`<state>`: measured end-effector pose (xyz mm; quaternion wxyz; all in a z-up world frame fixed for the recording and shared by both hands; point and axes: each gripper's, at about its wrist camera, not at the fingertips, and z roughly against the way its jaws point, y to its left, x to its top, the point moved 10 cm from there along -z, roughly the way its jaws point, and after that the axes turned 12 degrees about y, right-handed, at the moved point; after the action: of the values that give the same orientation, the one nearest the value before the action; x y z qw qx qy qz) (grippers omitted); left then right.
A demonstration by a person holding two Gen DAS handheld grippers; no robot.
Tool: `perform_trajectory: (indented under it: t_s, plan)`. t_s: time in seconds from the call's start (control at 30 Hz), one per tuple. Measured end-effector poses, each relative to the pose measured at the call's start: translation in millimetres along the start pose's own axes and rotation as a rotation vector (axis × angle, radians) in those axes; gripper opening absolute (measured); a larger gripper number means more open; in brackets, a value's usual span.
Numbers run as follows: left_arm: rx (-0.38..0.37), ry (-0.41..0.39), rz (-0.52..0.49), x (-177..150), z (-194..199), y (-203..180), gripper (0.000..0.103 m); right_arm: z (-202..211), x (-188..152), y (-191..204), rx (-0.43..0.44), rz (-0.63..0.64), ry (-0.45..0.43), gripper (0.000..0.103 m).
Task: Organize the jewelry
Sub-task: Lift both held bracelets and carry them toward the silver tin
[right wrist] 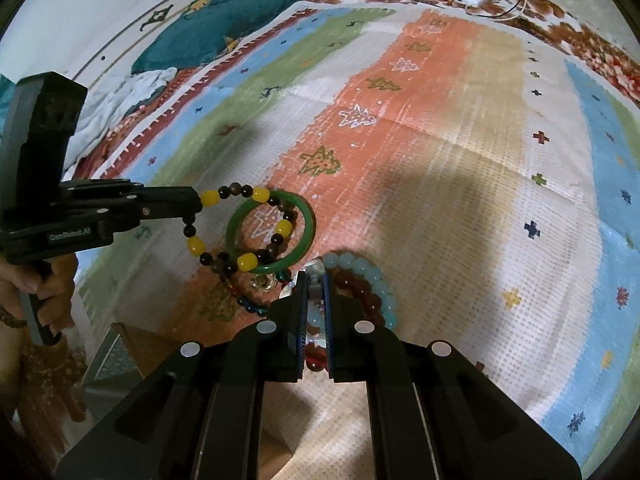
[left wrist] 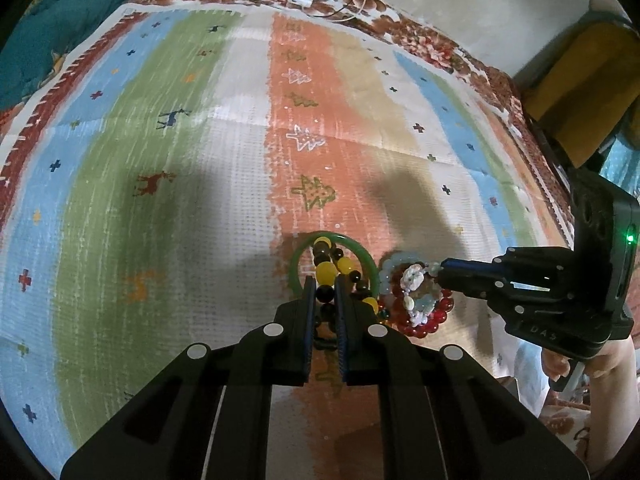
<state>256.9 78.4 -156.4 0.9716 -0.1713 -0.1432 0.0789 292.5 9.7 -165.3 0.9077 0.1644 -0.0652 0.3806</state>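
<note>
Left claw (left wrist: 322, 286): clenched on the yellow-and-dark bead strand (left wrist: 326, 270), pinched mid-length so the strand runs lengthwise between the fingers, pointing far. Green bangle (left wrist: 334, 240): a ring just beyond the fingertips; whether it hangs on the strand or lies on the striped mat (left wrist: 180, 160) cannot be told. Right claw (left wrist: 442, 270): enters from the right, tip on the red, pale-blue and white bracelet cluster (left wrist: 416, 300), probably to part the tangle.

Right claw (right wrist: 314, 280): grasping a pale charm (right wrist: 316, 286) of the red (right wrist: 362, 290) and pale-blue (right wrist: 370, 276) bracelets, which curve right of the fingers. Left claw (right wrist: 198, 202): from the left, holding the strand, looped through the bangle (right wrist: 240, 220), long axis near-to-far.
</note>
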Motion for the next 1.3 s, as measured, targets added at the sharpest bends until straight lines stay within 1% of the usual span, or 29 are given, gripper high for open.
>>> perform_trajectory:
  t_s: [0.37, 0.87, 1.07, 1.3]
  plan:
    - [0.001, -0.013, 0.001, -1, 6, -2, 0.009, 7, -4, 0, -0.031, -0.013, -0.014, 0.008]
    - [-0.011, -0.048, -0.001, -5, 20, -10, 0.009, 19, -10, 11, -0.061, -0.015, -0.042, 0.008]
    - [-0.025, -0.063, 0.004, -6, 27, -13, 0.009, 33, -13, 22, -0.059, -0.018, -0.076, 0.008]
    - [-0.037, -0.077, 0.004, -11, 34, -20, 0.009, 63, -13, 32, -0.059, -0.033, -0.162, 0.008]
